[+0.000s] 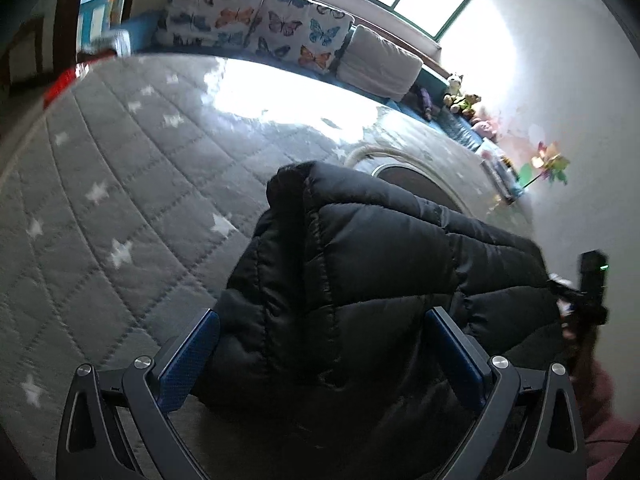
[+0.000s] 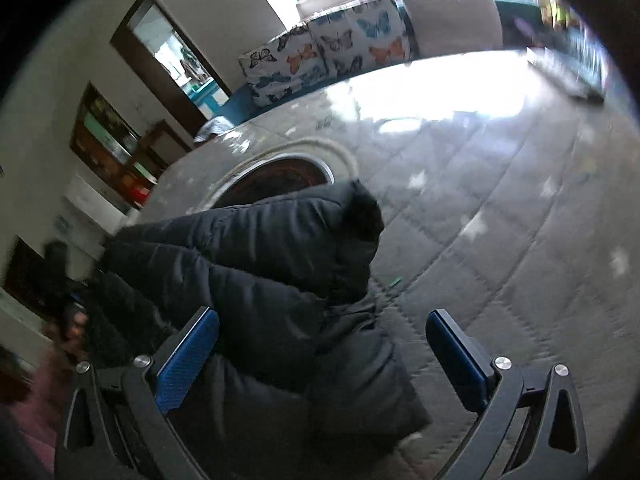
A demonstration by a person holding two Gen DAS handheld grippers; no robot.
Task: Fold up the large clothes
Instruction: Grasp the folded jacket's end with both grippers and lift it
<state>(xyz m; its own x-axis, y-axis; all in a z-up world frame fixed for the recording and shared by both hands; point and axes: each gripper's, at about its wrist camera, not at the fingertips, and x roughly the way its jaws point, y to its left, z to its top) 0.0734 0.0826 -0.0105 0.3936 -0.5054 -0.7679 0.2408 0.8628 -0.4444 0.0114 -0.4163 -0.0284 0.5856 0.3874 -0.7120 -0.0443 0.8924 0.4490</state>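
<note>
Black puffer jacket [image 1: 360,280] lies bunched in a thick folded bundle on the grey star-quilted mat [image 1: 120,200]; in the left wrist view it fills centre to 4 o'clock, in the right wrist view [image 2: 260,280] centre to 8 o'clock; a rounded lump, probably the hood or collar, sticks up at its far end.

Left gripper [image 1: 320,354] fingers spread wide, blue pads either side of the jacket's near edge, nothing pinched; right gripper [image 2: 322,354] also wide apart, left pad over the fabric, right pad over bare mat; whether pads touch cloth cannot be told.

Round ring-shaped mat feature [image 1: 416,176] sits just beyond the jacket at 1 o'clock; butterfly cushions [image 1: 256,20] line the far edge at 12 o'clock.

Risks, as judgement: puffy filling likely springs back, so the fold may open once unheld; slick shell may slip from a shallow pinch; right gripper is off-centre, so closing here may grab only a thin edge and skew the bundle.
</note>
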